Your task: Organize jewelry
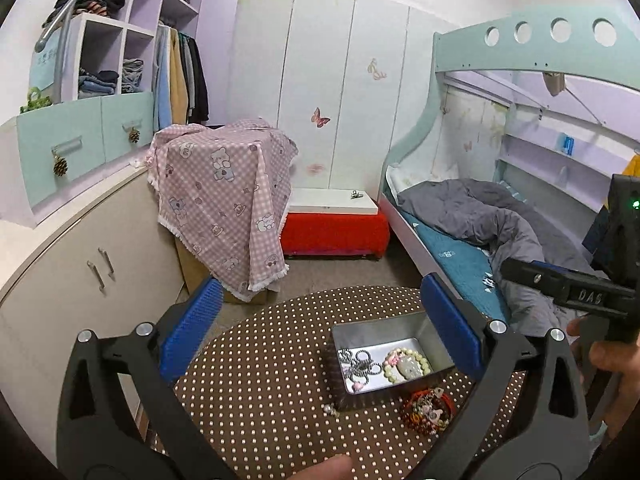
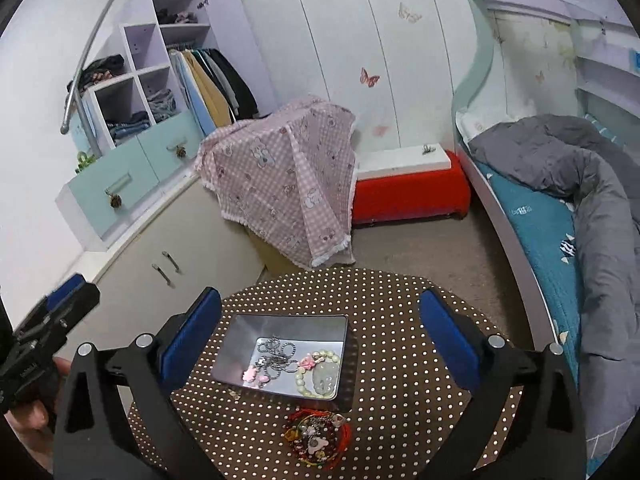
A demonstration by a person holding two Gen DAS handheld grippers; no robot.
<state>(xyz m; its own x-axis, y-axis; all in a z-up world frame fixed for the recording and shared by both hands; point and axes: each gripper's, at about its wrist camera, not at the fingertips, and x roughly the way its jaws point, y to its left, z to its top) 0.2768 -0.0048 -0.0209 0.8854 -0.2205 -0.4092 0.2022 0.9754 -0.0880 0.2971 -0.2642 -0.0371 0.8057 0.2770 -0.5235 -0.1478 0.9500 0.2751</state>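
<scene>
1. Both claws, the left claw (image 1: 320, 328) and the right claw (image 2: 320, 334), are wide open and hold nothing.
2. A round dotted table (image 2: 400, 300) sits under them.
3. A metal tin (image 2: 256, 332) rests near its middle.
4. Inside lie a silver chain (image 2: 276, 352) and a bead bracelet (image 2: 320, 376).
5. A red bracelet bunch (image 2: 318, 438) sits on the table, just near of the tin.

A round table (image 2: 400, 320) in a brown cloth with pale dots is carrying the jewelry. An open metal tin (image 2: 240, 344) is sitting near its middle, a red tangle of bracelets (image 2: 318, 438) is lying just nearside of the tin, and a small bead piece (image 1: 331, 410) is resting beside the tin's near left corner.
</scene>
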